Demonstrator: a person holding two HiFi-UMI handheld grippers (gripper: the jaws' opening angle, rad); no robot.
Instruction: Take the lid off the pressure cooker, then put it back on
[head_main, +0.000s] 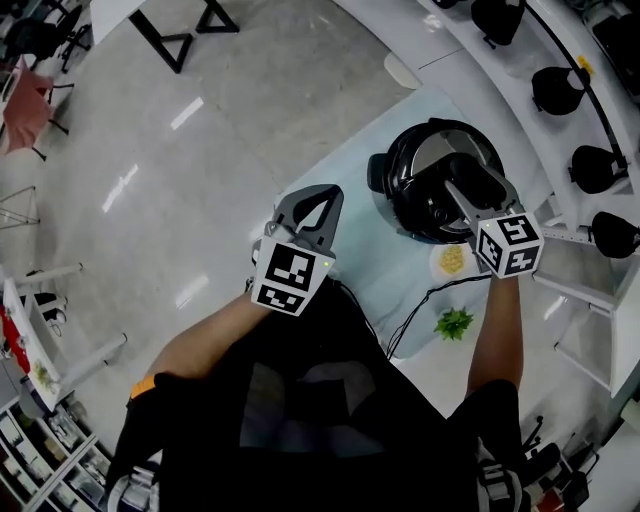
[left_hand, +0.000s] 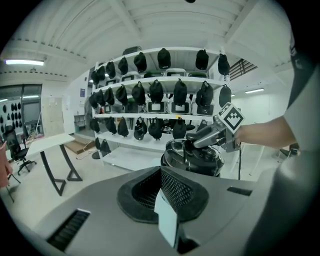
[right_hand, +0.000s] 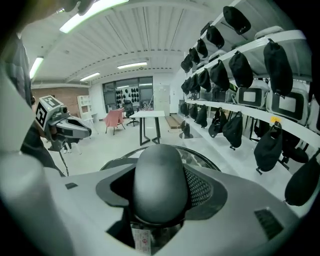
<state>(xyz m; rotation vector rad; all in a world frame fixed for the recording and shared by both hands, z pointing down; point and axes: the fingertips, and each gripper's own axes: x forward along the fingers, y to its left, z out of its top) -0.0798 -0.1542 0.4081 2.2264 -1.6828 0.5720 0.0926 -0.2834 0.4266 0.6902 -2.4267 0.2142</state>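
My right gripper (head_main: 478, 197) is clamped on the rounded grey handle (right_hand: 159, 182) of the lid (head_main: 432, 158). The handle fills the gap between the jaws. The lid sits on the pressure cooker (head_main: 398, 205), at the far right of the table (head_main: 385, 265), just ahead of my right forearm.

My left gripper (head_main: 310, 195) hangs well apart to the cooker's left, by the table edge. Its tips look to meet, w/ nothing between them.

The table is pale. On it, near me, lie a small dish of yellow food (head_main: 452, 260), a green sprig (head_main: 455, 323) and a black cord (head_main: 418, 305).

Beyond is a glossy grey floor (head_main: 200, 150) and white shelves (left_hand: 160, 116) w/ rows of black bags.

The cooker is black and glossy, w/ a silver ring on the lid.
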